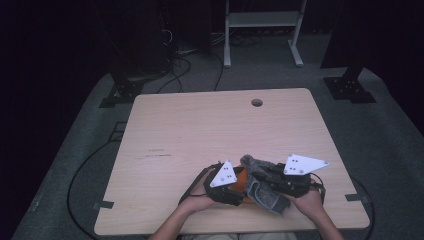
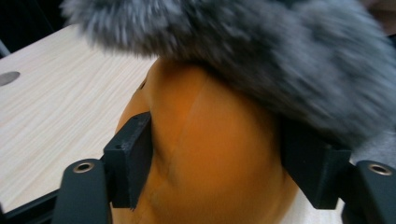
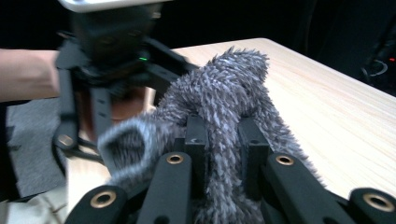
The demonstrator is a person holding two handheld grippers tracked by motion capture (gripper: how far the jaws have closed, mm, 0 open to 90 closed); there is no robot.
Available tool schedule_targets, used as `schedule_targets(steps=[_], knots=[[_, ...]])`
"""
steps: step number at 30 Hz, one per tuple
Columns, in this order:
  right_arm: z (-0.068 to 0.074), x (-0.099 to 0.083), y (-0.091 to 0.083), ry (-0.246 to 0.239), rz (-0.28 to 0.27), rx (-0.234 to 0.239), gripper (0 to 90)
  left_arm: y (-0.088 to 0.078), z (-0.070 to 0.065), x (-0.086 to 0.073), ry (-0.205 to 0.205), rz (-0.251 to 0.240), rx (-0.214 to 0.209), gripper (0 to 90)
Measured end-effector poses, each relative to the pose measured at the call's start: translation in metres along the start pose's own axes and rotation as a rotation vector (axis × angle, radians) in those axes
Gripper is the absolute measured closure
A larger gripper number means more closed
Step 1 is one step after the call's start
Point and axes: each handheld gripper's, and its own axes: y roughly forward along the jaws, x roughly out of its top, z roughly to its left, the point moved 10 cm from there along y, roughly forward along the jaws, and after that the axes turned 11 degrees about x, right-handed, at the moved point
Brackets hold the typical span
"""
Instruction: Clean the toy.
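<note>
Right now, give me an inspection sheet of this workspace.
Surface: light wood table, round hole near its far edge, faint marks left of centre.
Job's things: orange rounded object; grey fuzzy fabric draped over it.
Clutter: nothing seen.
Grippers: left gripper jaws against the orange object's sides; right gripper shut on the fuzzy fabric.
Cables: black cable loops over the floor at left; more behind the table.
Surroundings: grey carpet, white frame, dark stands.
</note>
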Motion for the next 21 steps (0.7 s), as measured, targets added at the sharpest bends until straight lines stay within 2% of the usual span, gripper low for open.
schedule_targets(steps=[2,4,5,8,10,12,13,15,17,21], knots=[[-0.013,-0.005,-0.007,0.002,-0.004,-0.049,76.8,0.000,0.004,0.000,-0.013,-0.007,0.008,30.4],[-0.024,-0.015,-0.019,0.044,-0.001,-0.086,76.9,0.001,0.008,0.000,-0.030,-0.010,0.024,30.0],[-0.025,-0.019,-0.022,0.053,0.007,-0.096,76.9,0.000,0.010,0.000,-0.033,-0.008,0.030,29.7],[-0.020,-0.029,-0.027,0.068,0.020,-0.093,77.1,0.001,0.016,-0.001,-0.070,-0.008,0.036,28.2],[-0.011,-0.027,-0.025,0.048,0.026,-0.076,77.0,0.003,0.018,-0.002,-0.086,-0.005,0.044,28.2],[0.001,-0.017,-0.017,0.020,0.011,-0.028,76.9,0.003,0.013,-0.002,-0.076,-0.002,0.019,28.6],[0.004,-0.013,-0.013,0.007,0.010,-0.016,76.8,0.003,0.005,-0.002,-0.044,0.001,-0.017,28.6],[0.008,-0.004,-0.004,-0.021,0.019,0.000,76.9,0.001,-0.001,-0.003,-0.017,0.005,-0.041,28.2],[0.004,-0.001,0.000,-0.030,0.021,-0.009,77.0,-0.001,0.000,-0.004,-0.020,0.004,-0.047,28.6],[-0.011,-0.004,-0.008,0.005,-0.002,-0.045,77.0,-0.001,0.003,-0.004,-0.018,-0.011,-0.041,29.4]])
